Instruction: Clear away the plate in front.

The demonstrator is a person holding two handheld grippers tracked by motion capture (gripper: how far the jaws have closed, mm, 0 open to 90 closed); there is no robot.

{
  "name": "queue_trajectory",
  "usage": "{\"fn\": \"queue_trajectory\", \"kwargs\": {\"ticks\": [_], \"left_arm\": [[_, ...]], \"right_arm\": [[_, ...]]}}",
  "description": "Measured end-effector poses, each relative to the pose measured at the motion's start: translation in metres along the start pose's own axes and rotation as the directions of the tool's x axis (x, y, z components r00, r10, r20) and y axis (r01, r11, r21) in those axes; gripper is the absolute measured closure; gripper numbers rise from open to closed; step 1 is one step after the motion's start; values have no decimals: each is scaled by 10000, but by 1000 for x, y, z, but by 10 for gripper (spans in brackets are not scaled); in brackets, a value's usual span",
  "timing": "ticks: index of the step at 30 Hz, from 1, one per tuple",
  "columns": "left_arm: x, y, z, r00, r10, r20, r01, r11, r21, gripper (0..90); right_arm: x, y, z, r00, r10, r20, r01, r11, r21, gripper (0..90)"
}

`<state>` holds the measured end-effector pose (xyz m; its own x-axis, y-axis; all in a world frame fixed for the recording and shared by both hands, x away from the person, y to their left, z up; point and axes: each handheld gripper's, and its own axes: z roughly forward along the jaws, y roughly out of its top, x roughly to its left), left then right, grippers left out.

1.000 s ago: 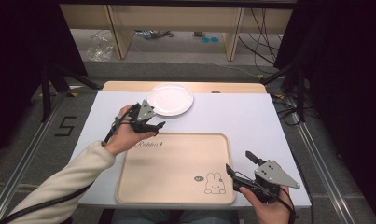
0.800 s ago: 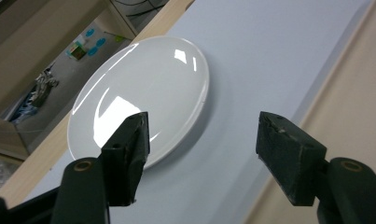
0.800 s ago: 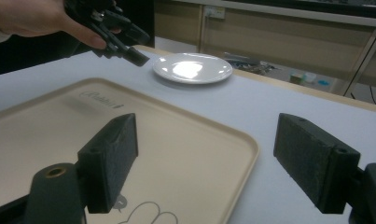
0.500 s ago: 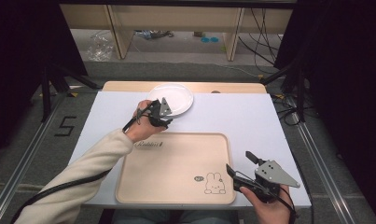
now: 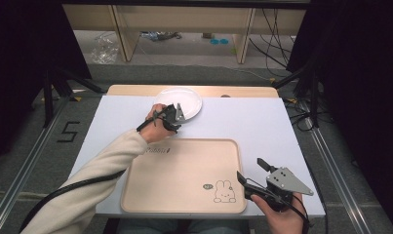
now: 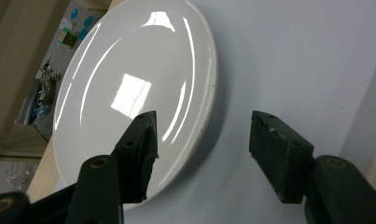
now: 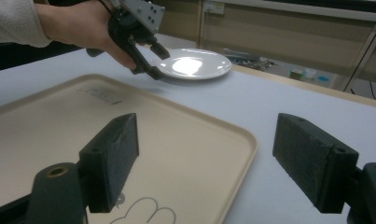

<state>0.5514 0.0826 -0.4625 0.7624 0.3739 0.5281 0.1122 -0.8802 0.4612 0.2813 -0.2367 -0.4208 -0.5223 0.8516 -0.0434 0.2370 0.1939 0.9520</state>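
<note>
- Bench (image 5: 262, 122): the high view shows its whole white top with a wooden strip along the far edge; the gripper views show parts of it.
- Tray (image 5: 184, 175): beige, at the near edge of the bench, with a rabbit drawing (image 5: 224, 191) at its near right corner. The right gripper view cuts the drawing off at the bottom of the frame. The small print near the tray's far left corner is too small to read.
- Plate (image 5: 179, 100): white, round, glossy, bare, lying flat at the far edge of the bench, left of its middle, partly on the wooden strip. The left gripper view shows bright reflections on its surface and cuts its near edge off behind one finger.
- Left gripper (image 5: 176, 117): at the plate's near rim, fingers released; one finger overlaps the plate, the other stands over bare bench. Whether either touches the plate cannot be told.
- Right gripper (image 5: 252, 171): near the near right corner of the bench, beside the tray, fingers released, grasping nothing.
</note>
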Motion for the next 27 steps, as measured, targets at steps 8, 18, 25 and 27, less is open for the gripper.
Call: {"fn": "queue_trajectory", "kwargs": {"ticks": [8, 18, 25, 27], "left_arm": [[-2, 1, 8, 9980, 621, -79, -618, 9974, 375, 448], [-2, 0, 14, 9938, 1058, -353, -1032, 9923, 682, 580], [-3, -1, 18, 9910, 1269, -420, -1230, 9888, 849, 658], [-4, -1, 20, 9888, 1438, -395, -1394, 9853, 990, 671]], "right_arm": [[-1, 0, -1, 10000, 28, -52, -27, 9998, 185, 236], [-1, -1, 1, 9999, 107, -94, -106, 9999, 55, 237], [-1, -1, 1, 9999, 109, -77, -109, 9999, 63, 238], [-1, -1, 1, 9999, 84, -68, -83, 9999, 82, 239]]}}
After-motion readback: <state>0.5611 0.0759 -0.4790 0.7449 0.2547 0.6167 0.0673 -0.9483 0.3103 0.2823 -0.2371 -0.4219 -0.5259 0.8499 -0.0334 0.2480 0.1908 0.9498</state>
